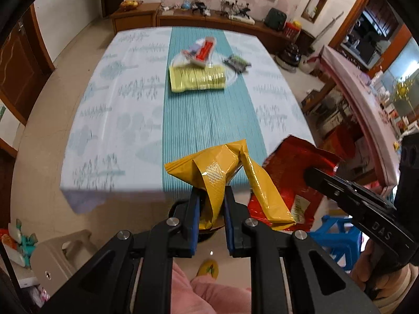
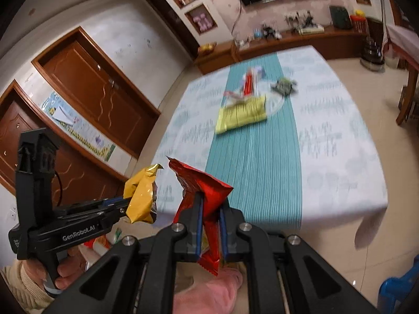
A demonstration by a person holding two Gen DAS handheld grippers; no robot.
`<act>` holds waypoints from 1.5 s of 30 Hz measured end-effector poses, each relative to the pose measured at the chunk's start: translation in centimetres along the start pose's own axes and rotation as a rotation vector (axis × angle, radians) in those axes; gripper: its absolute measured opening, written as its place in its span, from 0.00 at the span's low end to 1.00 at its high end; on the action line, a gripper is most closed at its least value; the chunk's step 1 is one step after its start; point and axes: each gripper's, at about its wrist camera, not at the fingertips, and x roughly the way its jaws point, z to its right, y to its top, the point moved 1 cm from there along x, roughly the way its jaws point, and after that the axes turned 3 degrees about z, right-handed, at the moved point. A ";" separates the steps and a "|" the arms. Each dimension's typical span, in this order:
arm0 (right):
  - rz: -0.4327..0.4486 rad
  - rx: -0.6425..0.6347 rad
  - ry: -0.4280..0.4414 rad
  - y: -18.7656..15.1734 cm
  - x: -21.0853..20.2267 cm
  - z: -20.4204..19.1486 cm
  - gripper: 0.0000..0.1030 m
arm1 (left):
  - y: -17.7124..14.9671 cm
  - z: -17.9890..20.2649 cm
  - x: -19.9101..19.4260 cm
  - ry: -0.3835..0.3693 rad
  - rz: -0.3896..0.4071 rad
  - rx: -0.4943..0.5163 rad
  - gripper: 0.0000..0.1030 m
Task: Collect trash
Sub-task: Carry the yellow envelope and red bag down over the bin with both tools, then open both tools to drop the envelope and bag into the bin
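Note:
My left gripper [image 1: 211,196] is shut on a crumpled mustard-yellow wrapper [image 1: 217,172], held in the air just off the near edge of the table [image 1: 110,120]. In the right wrist view that same yellow wrapper [image 2: 141,196] hangs from the left gripper [image 2: 125,204] at the left. My right gripper [image 2: 210,204] is shut on a red snack bag [image 2: 207,191], which also appears as the red snack bag [image 1: 293,172] at the right of the left wrist view. More trash lies far along the teal runner: a pale yellow packet [image 1: 197,78], a red-and-white wrapper [image 1: 203,49] and a dark green wrapper [image 1: 237,62].
A beige plastic stool [image 1: 60,256] stands on the floor at lower left, a blue stool [image 1: 337,238] at lower right. The person's pink trouser leg [image 1: 199,293] and a yellow slipper [image 1: 208,268] are below the grippers. A low wooden cabinet [image 1: 209,21] runs behind the table.

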 end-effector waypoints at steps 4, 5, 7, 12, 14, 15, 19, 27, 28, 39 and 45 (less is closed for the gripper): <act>-0.058 0.009 -0.016 -3.4 1.1 0.1 0.10 | -3.3 0.1 0.9 0.011 -0.043 0.029 0.14; -0.067 0.011 -0.022 -4.0 1.5 0.2 0.10 | -3.8 -0.1 1.3 0.013 -0.053 0.033 0.14; -0.089 0.019 -0.043 -5.9 2.5 0.5 0.10 | -5.6 -0.4 3.0 0.011 -0.094 0.034 0.14; -0.140 0.073 -0.100 -10.0 5.9 2.1 0.10 | -9.8 -1.5 8.5 -0.003 -0.202 0.044 0.14; -0.160 0.103 -0.133 -12.1 8.0 3.4 0.10 | -11.4 -2.3 11.3 -0.015 -0.238 0.045 0.14; -0.171 0.122 -0.148 -13.2 9.3 4.3 0.10 | -12.3 -2.7 13.0 -0.017 -0.255 0.045 0.14; -0.205 0.181 -0.203 -16.9 14.5 7.7 0.10 | -14.9 -4.5 19.9 -0.011 -0.291 0.048 0.14; -0.259 0.217 -0.309 -23.8 26.9 15.2 0.10 | -18.6 -7.3 35.0 0.015 -0.300 0.069 0.14; -0.265 0.223 -0.315 -24.5 28.3 16.1 0.11 | -18.8 -7.3 36.0 0.013 -0.295 0.075 0.14; -0.311 0.264 -0.320 -27.7 38.5 22.0 0.26 | -19.4 -9.7 45.2 0.048 -0.206 0.083 0.69; -0.283 0.247 -0.308 -27.3 38.8 21.9 0.53 | -19.1 -11.6 45.3 0.065 -0.164 0.038 0.89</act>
